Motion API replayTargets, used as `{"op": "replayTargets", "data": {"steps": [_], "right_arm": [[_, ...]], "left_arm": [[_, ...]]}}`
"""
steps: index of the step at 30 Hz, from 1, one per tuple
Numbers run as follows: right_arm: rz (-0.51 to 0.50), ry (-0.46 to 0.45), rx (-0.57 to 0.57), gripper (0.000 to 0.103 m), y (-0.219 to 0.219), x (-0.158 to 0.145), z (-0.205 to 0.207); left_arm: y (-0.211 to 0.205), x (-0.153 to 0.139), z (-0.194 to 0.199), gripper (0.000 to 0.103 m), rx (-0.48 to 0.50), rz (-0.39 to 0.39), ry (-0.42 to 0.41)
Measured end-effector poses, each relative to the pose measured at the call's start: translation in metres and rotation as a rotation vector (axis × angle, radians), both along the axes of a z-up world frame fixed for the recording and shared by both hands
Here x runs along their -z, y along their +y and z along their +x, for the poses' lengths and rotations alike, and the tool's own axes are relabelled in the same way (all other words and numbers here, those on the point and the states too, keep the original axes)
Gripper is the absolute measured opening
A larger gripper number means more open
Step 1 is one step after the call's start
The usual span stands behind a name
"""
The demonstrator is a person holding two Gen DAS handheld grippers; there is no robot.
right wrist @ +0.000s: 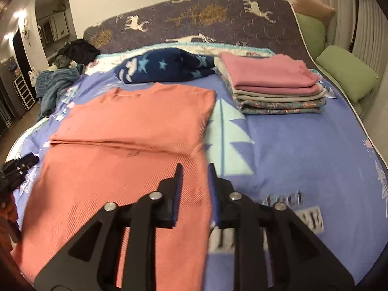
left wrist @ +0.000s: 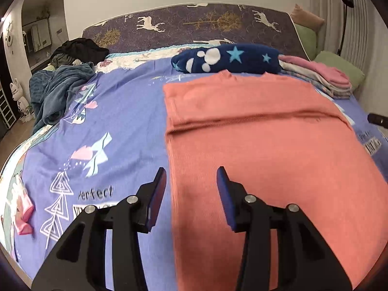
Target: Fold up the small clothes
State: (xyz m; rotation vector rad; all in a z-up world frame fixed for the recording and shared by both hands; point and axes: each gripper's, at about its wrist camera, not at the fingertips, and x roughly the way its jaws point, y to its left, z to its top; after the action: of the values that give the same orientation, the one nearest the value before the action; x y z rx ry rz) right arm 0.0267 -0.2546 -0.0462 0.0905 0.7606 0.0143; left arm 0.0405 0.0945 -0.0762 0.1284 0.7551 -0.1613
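A salmon-orange garment lies flat on the purple printed bedspread, its sides folded in to a long rectangle. It also shows in the right wrist view. My left gripper is open, its jaws straddling the garment's left edge near the bottom, nothing held. My right gripper is open with a narrower gap, its jaws over the garment's right edge near the bottom, empty. The left gripper shows at the left edge of the right wrist view.
A stack of folded clothes with a pink one on top lies at the back right. A navy star-print blanket lies behind the garment. A pile of unfolded clothes lies at the back left. Green cushions line the right side.
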Motion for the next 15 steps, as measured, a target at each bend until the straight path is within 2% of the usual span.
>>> {"op": "replayTargets", "data": {"steps": [5,8,15], "right_arm": [[-0.048,-0.004,-0.019,0.025,0.02,-0.006,-0.035],[-0.073,-0.005,-0.031,0.026,0.028,-0.004,-0.053],[-0.058,0.014,-0.033,0.027,0.033,0.008,-0.087]], "left_arm": [[0.002,0.007,-0.03,0.044,0.023,0.019,0.031],[0.005,0.008,-0.043,0.049,0.018,0.014,0.044],[0.006,0.02,-0.078,0.052,0.037,0.029,0.061]]}}
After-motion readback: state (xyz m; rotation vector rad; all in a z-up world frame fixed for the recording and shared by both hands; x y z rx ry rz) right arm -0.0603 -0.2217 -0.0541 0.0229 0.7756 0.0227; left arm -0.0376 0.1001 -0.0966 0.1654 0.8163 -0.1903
